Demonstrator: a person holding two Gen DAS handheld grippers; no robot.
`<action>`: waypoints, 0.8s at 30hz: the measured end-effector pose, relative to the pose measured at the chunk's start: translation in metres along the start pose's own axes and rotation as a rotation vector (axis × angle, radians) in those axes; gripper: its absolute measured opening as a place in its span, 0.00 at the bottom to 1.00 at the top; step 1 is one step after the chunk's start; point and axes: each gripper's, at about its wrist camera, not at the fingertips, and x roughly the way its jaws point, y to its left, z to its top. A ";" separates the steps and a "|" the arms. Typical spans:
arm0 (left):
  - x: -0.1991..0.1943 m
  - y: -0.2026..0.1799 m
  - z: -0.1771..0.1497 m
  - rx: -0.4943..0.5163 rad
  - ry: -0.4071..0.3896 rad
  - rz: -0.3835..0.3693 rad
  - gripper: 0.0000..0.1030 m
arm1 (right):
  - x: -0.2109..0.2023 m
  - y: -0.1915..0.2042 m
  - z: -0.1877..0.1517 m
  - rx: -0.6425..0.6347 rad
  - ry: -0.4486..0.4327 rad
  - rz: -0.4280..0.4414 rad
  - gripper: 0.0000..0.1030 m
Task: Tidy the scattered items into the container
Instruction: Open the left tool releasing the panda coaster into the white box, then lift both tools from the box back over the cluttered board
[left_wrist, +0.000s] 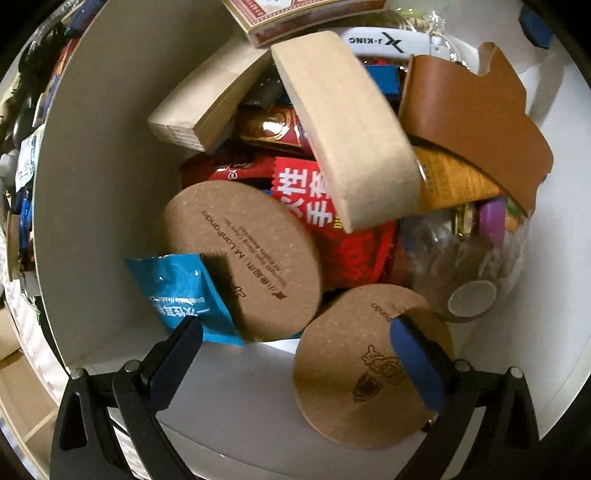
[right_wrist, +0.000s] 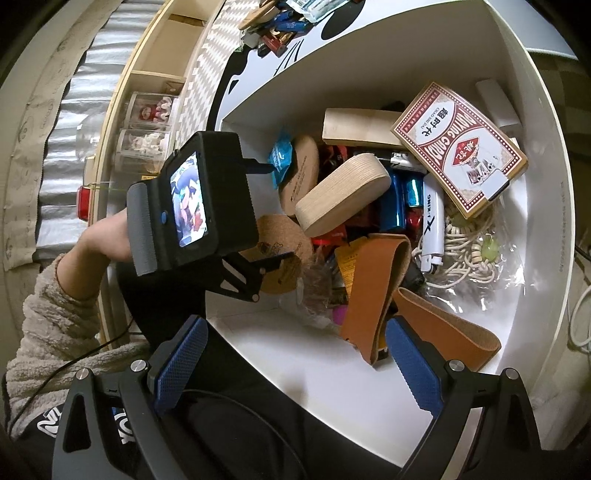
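Box (right_wrist: 388, 66) mostly full: coasters, card pack (right_wrist: 460, 147), lighter, snacks inside. Small items (right_wrist: 280, 22) left on desk. Left gripper (left_wrist: 295, 354) and right gripper (right_wrist: 291, 354) both apart, empty.

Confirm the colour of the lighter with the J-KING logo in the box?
White, with black lettering. The lighter shows best in the right wrist view.

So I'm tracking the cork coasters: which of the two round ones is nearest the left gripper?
The cork coaster with the cup drawing, lying beside the left gripper; the lettered coaster sits further in.
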 end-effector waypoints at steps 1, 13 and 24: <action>-0.002 0.001 -0.002 -0.005 -0.005 -0.005 0.98 | 0.000 0.000 0.000 0.002 0.000 0.000 0.94; -0.039 0.036 -0.031 -0.286 -0.200 -0.127 0.98 | -0.002 0.005 0.000 -0.030 -0.034 -0.024 0.94; -0.059 0.057 -0.054 -0.433 -0.333 -0.135 0.98 | -0.006 0.016 -0.002 -0.114 -0.096 -0.107 1.00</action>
